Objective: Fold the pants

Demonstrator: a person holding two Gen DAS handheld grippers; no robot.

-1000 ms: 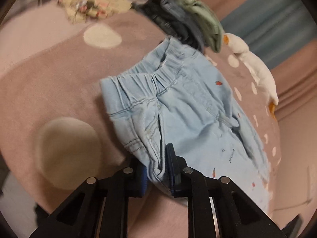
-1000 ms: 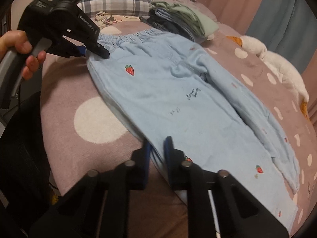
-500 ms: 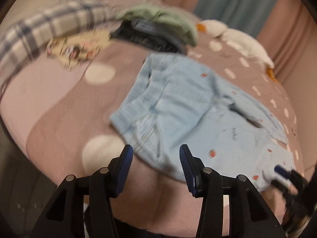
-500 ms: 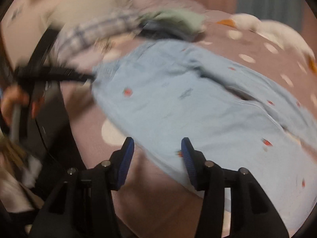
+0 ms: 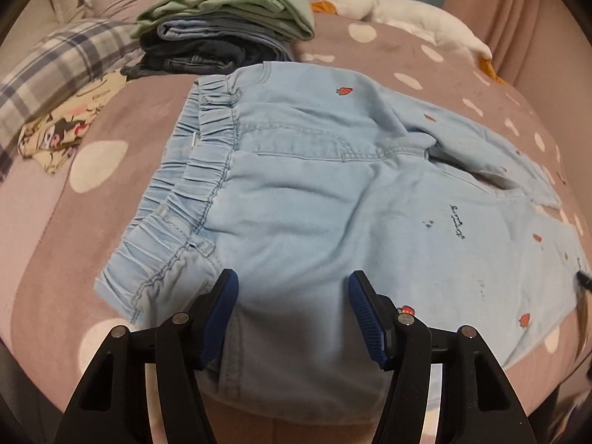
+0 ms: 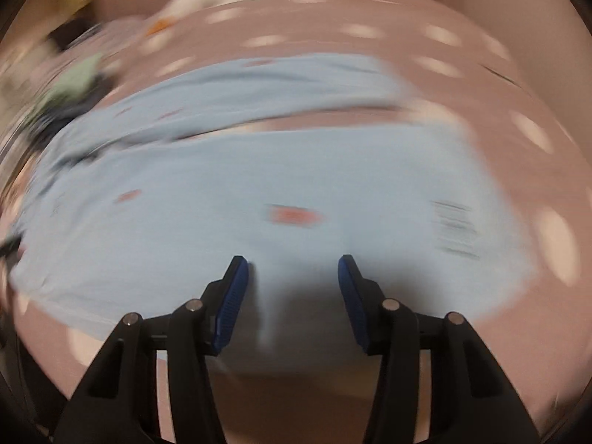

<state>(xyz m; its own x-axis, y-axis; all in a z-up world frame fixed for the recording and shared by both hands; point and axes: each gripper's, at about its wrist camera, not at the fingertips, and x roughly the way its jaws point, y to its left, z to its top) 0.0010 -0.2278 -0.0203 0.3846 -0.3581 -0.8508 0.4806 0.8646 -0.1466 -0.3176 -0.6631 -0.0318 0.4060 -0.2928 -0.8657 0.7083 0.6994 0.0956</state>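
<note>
Pants [image 5: 333, 199] lie flat on the dotted blanket [image 5: 66, 229], long axis running from the waistband [image 5: 185, 192] at about nine o'clock in the left wrist view out toward the legs at three o'clock. They are spread full length, so the fold looks not yet made.

Left claw [image 5: 292, 296] hangs over the near edge of the pants, just beside the waistband end; the cloth stretches away from it toward twelve o'clock. Its jaws are parted and widening, with denim under the gap but neither pad pressing on it, so it holds nothing. This hand is the nearer one to the waist.

Right claw [image 6: 292, 277] sits farther along toward the legs. Its view is smeared, yet one leg [image 6: 259, 199] fills the middle and the other lies beyond at twelve o'clock, a strip of blanket between them. Its jaws stand about half apart and are narrowing slightly; cloth lies below the gap, no pad bites it, nothing is gripped.

I judge the coming move turns on both claws taking the near edge and carrying it toward twelve o'clock, leg onto leg.
</note>
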